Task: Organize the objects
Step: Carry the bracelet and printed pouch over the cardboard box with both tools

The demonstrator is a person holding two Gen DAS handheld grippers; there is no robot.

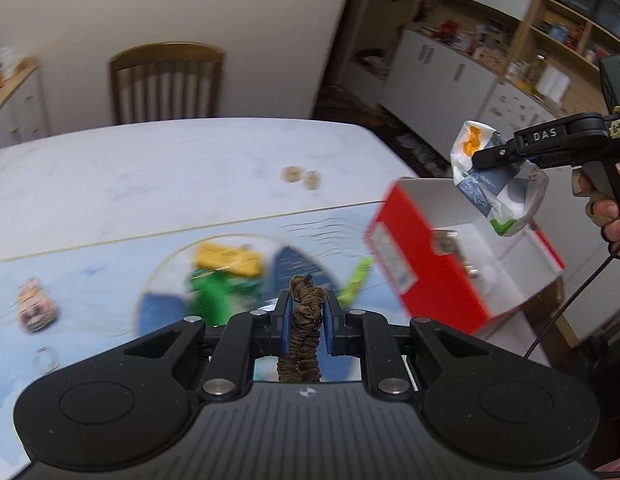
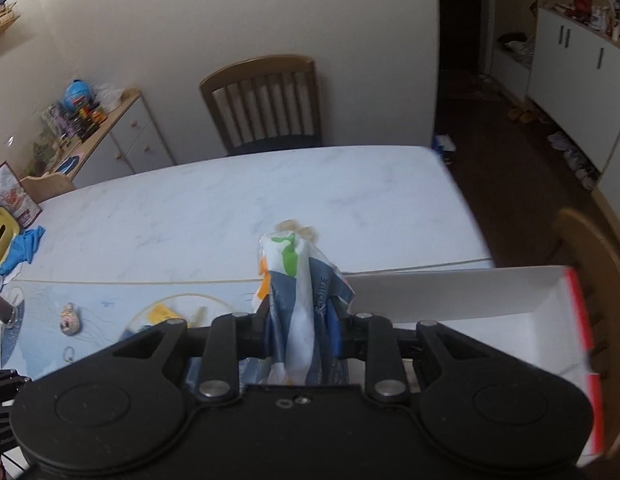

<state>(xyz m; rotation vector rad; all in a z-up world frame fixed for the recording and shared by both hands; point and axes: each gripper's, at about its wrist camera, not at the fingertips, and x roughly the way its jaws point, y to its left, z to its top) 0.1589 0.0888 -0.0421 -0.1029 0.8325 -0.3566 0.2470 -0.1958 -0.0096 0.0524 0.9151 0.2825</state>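
My left gripper (image 1: 306,312) is shut on a bundle of brown cord (image 1: 304,332), held above the blue mat. My right gripper (image 2: 302,316) is shut on a crumpled white, blue and green plastic bag (image 2: 296,300). The left wrist view shows it (image 1: 475,158) holding that bag (image 1: 497,184) in the air over the open red and white box (image 1: 413,260) at the table's right edge. The box's white inside wall (image 2: 449,292) lies just right of my right gripper. A yellow pack (image 1: 226,260), a green item (image 1: 212,294) and a light green tube (image 1: 355,280) lie on the mat.
A small pink-and-white toy (image 1: 36,306) and a ring (image 1: 46,358) lie at the mat's left. Two small beige pieces (image 1: 302,176) sit on the white marble table (image 1: 150,176). A wooden chair (image 2: 266,100) stands at the far side, another (image 2: 597,264) at the right. Blue gloves (image 2: 22,248) lie far left.
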